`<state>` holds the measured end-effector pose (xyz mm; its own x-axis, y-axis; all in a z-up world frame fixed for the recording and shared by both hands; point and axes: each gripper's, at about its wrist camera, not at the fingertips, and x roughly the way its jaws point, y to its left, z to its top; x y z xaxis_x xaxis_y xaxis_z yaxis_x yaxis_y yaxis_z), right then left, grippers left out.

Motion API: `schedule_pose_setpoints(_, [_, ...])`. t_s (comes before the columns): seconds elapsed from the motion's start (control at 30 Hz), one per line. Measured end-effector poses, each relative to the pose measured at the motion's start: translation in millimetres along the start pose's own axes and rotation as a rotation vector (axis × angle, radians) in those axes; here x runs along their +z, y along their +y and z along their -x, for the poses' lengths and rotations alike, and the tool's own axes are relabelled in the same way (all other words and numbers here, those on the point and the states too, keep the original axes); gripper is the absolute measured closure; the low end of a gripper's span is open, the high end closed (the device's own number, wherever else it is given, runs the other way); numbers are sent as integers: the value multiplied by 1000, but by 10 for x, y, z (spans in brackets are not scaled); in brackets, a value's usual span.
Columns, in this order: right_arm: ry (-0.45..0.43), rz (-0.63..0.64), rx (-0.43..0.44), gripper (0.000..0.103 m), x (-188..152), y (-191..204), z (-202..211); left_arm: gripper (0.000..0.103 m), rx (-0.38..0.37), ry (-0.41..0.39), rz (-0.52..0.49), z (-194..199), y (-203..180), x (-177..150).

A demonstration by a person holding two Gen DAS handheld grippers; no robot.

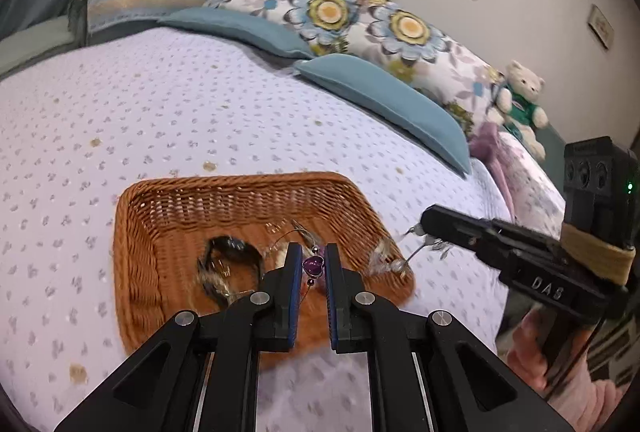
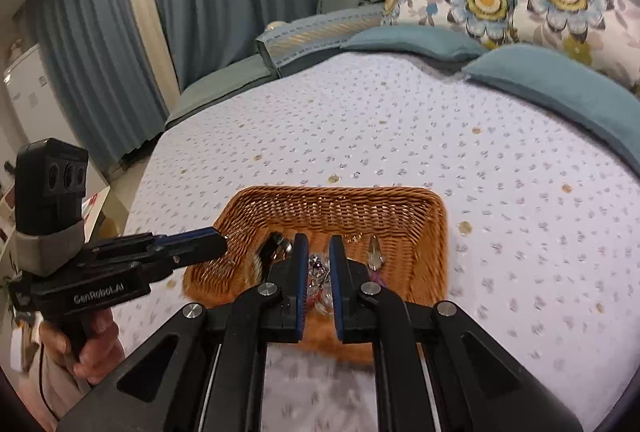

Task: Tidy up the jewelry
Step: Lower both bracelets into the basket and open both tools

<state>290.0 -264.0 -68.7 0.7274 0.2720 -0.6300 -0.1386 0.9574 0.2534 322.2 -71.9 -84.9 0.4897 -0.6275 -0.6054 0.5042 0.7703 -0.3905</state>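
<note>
The left tool (image 1: 313,264), marked "GenRobot.AI", grips a purple heart charm (image 1: 313,265). The right tool (image 2: 319,268), marked "DAS", grips clear beads (image 2: 318,266). One basket (image 1: 168,200) sits on the bed (image 1: 160,104).

Purple heart pendant (image 1: 313,266) above wicker basket (image 1: 160,204).
</note>
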Motion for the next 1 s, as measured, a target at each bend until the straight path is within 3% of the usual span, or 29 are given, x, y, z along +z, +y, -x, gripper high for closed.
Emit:
schedule_pose_setpoints(0.27, [104, -72, -41, 91, 97, -296, -720, 92, 20, 44, 40, -576, 196, 177])
schedule_pose_setpoints(0.47, [133, -91, -37, 87, -10, -377, -730, 90, 16, 87, 48, -769, 236, 133])
schedule_pose_setpoints(0.5, [145, -96, -35, 76, -35, -397, -727, 85, 12, 108, 61, -810, 249, 121])
schedule_pose_setpoints(0.57, [159, -113, -22, 61, -79, -415, -704, 50, 15, 140, 97, -858, 288, 109])
schedule_pose_setpoints(0.77, [134, -105, -32, 61, -210, -301, -325, 49, 24, 51, 118, -475, 229, 8])
schedule_pose_setpoints(0.93, [26, -37, -88, 61, -305, 36, 342, 49, 216, -88, 52, 243, -57, -107])
schedule_pose_setpoints(0.97, [-4, -12, -112, 58, -333, 139, 511, 47, 242, -119, 44, 415, -138, -142])
schedule_pose_setpoints(1.0, [-24, 3, -128, 47, -347, 199, 616, 44, 266, -144, 39, 578, -218, -178])
